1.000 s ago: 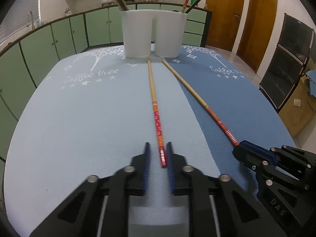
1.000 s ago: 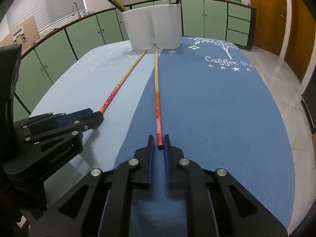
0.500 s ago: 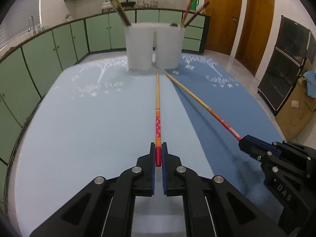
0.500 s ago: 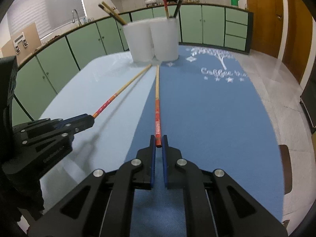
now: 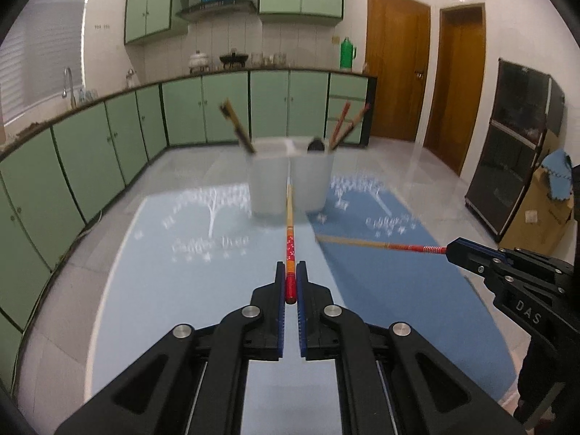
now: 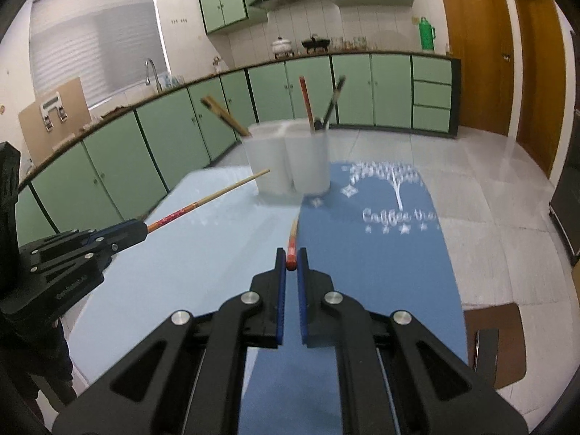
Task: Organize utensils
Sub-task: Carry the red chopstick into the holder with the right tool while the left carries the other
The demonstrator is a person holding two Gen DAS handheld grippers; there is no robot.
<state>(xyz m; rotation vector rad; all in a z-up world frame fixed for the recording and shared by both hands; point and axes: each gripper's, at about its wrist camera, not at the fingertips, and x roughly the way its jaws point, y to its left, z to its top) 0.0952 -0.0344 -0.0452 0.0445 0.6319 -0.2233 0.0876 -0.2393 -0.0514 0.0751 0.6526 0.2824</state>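
My left gripper point(image 5: 290, 282) is shut on the red end of a wooden chopstick point(image 5: 289, 228), held above the table and pointing at the white double holder point(image 5: 290, 177). It also shows in the right wrist view point(image 6: 139, 230) with its chopstick point(image 6: 214, 197). My right gripper point(image 6: 291, 262) is shut on the red end of a second chopstick point(image 6: 292, 235), also lifted. It shows in the left wrist view point(image 5: 451, 250) with its chopstick point(image 5: 380, 244). The holder point(image 6: 290, 161) has other chopsticks in both cups.
The table has a light blue half point(image 5: 163, 290) and a dark blue half point(image 6: 380, 272) with white tree prints. Green cabinets point(image 5: 108, 137) run along the left and back. A chair seat point(image 6: 496, 337) stands at the table's right edge.
Both grippers closed on the chopsticks' red ends and lifted them off the table. The chopsticks' far tips rose and now hang in the air before the holder.
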